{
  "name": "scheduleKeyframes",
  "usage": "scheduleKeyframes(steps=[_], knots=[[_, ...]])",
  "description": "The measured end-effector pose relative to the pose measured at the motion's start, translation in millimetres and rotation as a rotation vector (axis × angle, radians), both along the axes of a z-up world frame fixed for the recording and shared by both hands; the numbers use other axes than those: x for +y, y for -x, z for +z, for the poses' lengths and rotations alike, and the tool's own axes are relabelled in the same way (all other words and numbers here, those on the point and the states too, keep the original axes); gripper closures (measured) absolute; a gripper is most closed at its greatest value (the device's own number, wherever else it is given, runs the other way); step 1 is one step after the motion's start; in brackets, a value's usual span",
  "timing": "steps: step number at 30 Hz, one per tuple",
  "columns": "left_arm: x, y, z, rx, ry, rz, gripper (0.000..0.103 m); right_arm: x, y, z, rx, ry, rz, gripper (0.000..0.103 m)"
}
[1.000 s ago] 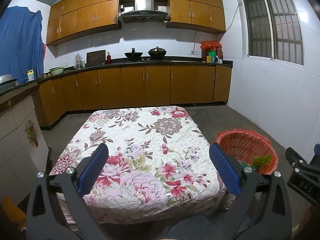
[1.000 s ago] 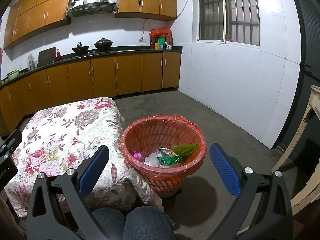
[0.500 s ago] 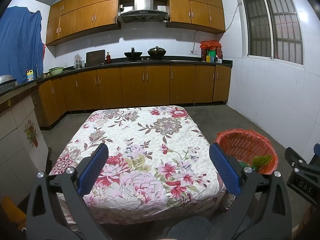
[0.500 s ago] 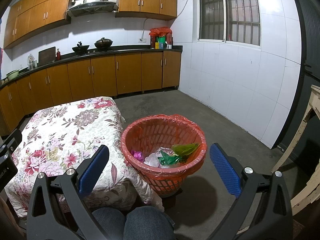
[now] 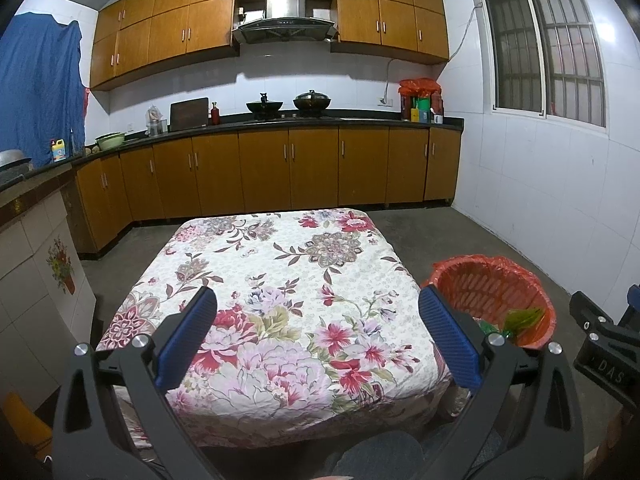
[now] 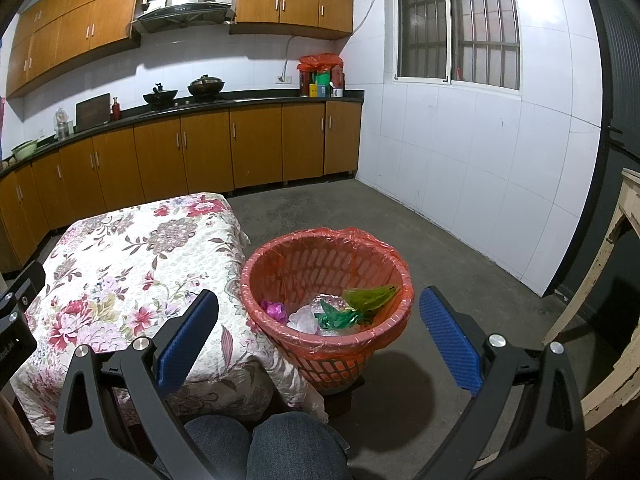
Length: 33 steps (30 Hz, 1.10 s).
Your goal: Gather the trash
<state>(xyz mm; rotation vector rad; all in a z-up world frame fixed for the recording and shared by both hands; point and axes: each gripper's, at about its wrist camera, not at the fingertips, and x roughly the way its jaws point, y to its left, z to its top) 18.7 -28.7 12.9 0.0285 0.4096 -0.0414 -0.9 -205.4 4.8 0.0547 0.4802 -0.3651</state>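
Observation:
A red mesh trash basket [image 6: 326, 272] lined with a red bag stands on the floor right of the table; it also shows in the left wrist view [image 5: 492, 292]. Inside lie a green wrapper [image 6: 370, 295], a purple wrapper [image 6: 274, 310] and clear plastic [image 6: 304, 320]. My left gripper [image 5: 318, 338] is open and empty, held over the near edge of the floral tablecloth table [image 5: 280, 280]. My right gripper [image 6: 318, 340] is open and empty, held above and in front of the basket. No trash shows on the tablecloth.
Wooden kitchen cabinets [image 5: 280, 168] with a counter, woks and bottles line the far wall. A white tiled wall [image 6: 460, 160] is to the right. A pale wooden frame [image 6: 608, 280] stands at the far right. My knees [image 6: 264, 444] are below the grippers.

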Motion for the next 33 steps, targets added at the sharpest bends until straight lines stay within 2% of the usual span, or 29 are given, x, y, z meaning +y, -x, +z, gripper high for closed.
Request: scheduleKeyframes(steps=[33], knots=[[-0.3,-1.8,-11.4,0.013,0.002,-0.007,0.004,-2.0,-1.1,0.7,0.003,-0.003,0.001,0.003]])
